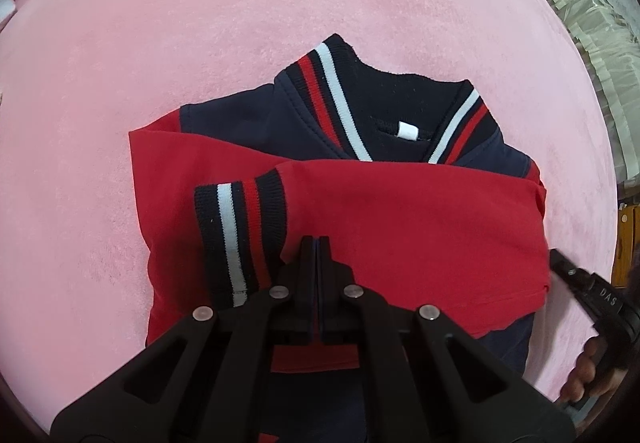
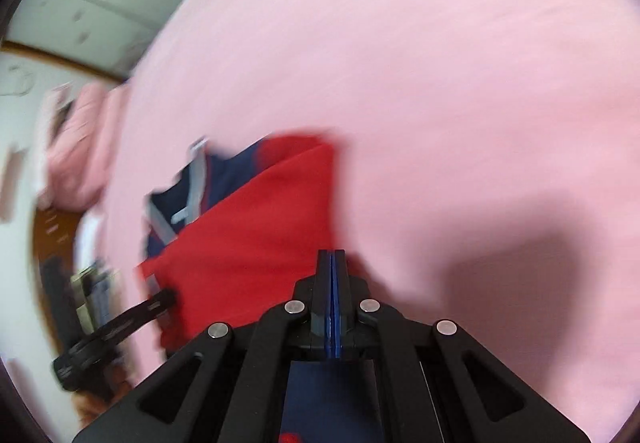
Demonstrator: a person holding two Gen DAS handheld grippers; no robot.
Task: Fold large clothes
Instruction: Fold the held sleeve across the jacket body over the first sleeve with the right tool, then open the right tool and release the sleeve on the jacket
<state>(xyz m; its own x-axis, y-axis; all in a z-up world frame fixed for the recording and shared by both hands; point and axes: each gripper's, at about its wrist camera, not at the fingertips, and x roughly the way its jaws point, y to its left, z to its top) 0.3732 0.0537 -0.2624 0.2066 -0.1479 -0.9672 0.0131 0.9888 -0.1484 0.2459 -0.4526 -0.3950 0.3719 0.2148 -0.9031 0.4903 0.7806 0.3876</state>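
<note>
my jacket (image 1: 360,171) lies on the pink bed (image 1: 200,23), sleeves crossed over its chest. both grippers, left (image 1: 317,243) and right (image 2: 331,257), are closed; whether they pinch cloth i can't tell. to fold well, i'd lift the hem evenly toward the collar (image 1: 404,99).

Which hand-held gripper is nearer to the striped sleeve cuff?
Left. The left hand-held gripper is shut directly beside the striped sleeve cuff, over the red sleeve. The right hand-held gripper sits at the jacket's opposite edge.
</note>
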